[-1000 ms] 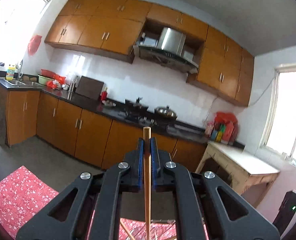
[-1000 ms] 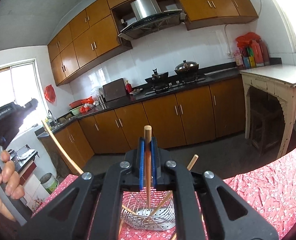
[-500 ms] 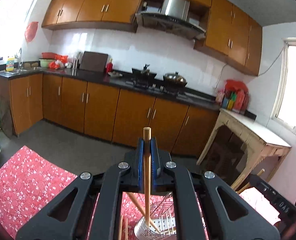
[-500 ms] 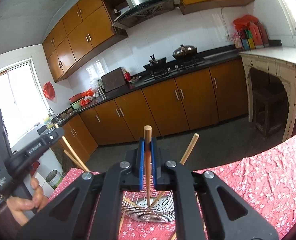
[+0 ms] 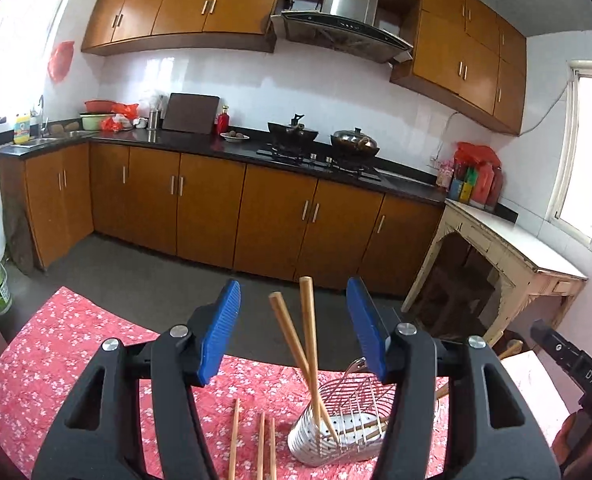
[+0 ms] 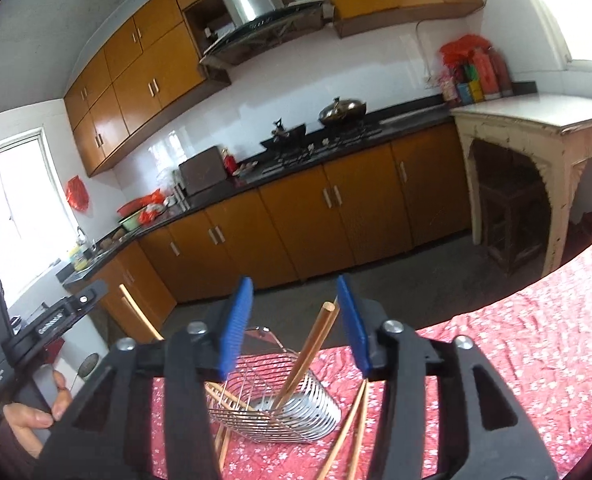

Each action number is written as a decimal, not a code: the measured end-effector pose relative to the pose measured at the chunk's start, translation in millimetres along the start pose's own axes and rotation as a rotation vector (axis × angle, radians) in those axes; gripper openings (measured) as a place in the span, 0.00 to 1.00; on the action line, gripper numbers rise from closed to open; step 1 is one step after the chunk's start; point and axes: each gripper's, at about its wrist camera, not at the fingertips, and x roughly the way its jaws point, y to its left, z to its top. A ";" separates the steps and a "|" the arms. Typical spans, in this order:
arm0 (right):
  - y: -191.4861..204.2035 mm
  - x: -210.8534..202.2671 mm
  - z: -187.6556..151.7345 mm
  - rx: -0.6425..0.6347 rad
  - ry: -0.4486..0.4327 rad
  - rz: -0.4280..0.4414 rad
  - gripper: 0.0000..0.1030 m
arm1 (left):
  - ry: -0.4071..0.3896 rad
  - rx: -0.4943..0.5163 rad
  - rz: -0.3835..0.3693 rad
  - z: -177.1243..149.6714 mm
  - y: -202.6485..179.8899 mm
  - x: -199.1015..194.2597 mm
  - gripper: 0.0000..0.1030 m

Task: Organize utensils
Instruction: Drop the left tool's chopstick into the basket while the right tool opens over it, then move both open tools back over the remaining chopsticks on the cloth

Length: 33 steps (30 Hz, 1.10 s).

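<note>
Left wrist: both claws (image 5: 294,330) (image 6: 294,320) spread, empty; wooden chopsticks (image 5: 309,356) leaning crossed inside wire basket (image 5: 347,436).

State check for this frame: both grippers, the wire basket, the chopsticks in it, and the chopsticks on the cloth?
Left gripper: open, empty.
Right gripper: open, empty.
Wire basket: upright on the cloth.
Chopsticks in basket: leaning, tips up.
Chopsticks on cloth: lying flat beside the basket.

I'm in a home kitchen: wooden cabinets (image 5: 216,200) mid-frame, hood (image 5: 343,16) up top, woks on the stove (image 5: 319,156), sink (image 5: 52,138) at left.
</note>
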 end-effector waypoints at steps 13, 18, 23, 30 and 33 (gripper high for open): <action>-34.3 -61.2 -68.7 -0.032 0.065 -0.127 0.52 | 0.095 0.070 0.076 -74.8 52.9 -47.8 0.59; -52.6 -45.6 -128.3 -0.024 0.209 -0.166 0.52 | 0.206 0.126 0.096 -134.7 68.5 -42.0 0.60; -61.2 -23.4 -184.4 -0.033 0.377 -0.189 0.37 | 0.317 0.129 0.079 -177.3 83.5 -32.8 0.60; -49.3 -8.9 -216.8 -0.088 0.481 -0.212 0.27 | 0.398 0.115 0.049 -209.3 90.2 -26.8 0.59; -47.0 -5.9 -222.9 -0.114 0.491 -0.232 0.25 | 0.402 0.132 0.040 -213.6 85.5 -27.2 0.57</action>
